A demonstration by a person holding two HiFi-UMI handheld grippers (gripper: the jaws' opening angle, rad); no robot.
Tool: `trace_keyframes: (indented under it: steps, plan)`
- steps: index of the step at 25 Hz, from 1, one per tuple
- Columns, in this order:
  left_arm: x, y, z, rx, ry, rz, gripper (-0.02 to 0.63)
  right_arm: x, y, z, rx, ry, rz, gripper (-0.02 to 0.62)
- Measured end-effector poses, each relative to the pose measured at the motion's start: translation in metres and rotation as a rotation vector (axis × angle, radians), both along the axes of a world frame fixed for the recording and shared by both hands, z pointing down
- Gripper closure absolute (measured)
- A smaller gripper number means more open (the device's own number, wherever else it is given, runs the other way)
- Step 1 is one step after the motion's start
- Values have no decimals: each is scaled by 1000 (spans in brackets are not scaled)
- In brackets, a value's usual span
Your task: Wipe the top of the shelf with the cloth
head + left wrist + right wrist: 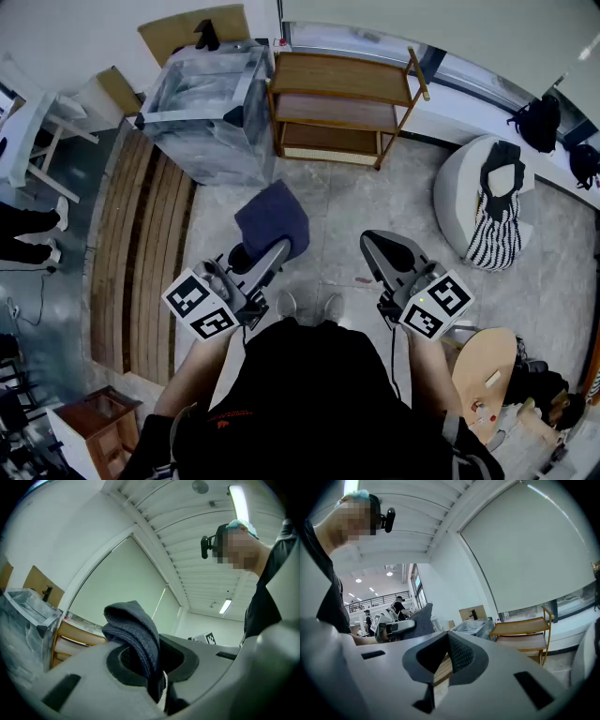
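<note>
The wooden three-tier shelf (342, 77) stands against the far wall by the window, well ahead of both grippers; it also shows as the shelf (75, 632) and the shelf (525, 629). My left gripper (279, 249) is shut on a dark blue cloth (273, 218), held at waist height above the stone floor. In the left gripper view the cloth (136, 630) bulges up from between the jaws of the left gripper (152, 670). My right gripper (371, 242) is level with it on the right, shut with nothing in it, as the right gripper (446, 654) view confirms.
A box wrapped in clear plastic (211, 112) stands just left of the shelf. A white pouf with a striped bag (492, 202) is at the right, a round wooden stool (487, 370) beside me. A slatted wooden strip (141, 253) runs along the left.
</note>
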State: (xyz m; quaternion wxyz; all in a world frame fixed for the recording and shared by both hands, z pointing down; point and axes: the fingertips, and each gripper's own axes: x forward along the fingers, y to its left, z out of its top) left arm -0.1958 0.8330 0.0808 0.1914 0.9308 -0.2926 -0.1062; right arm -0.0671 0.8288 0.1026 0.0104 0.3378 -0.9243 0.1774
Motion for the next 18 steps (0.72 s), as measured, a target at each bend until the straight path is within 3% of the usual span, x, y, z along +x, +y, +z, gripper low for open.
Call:
trace_keyframes:
  steps: [18]
  plan:
    - [60, -15, 15, -27, -24, -58, 549, 68, -19, 16, -38, -26, -36, 591]
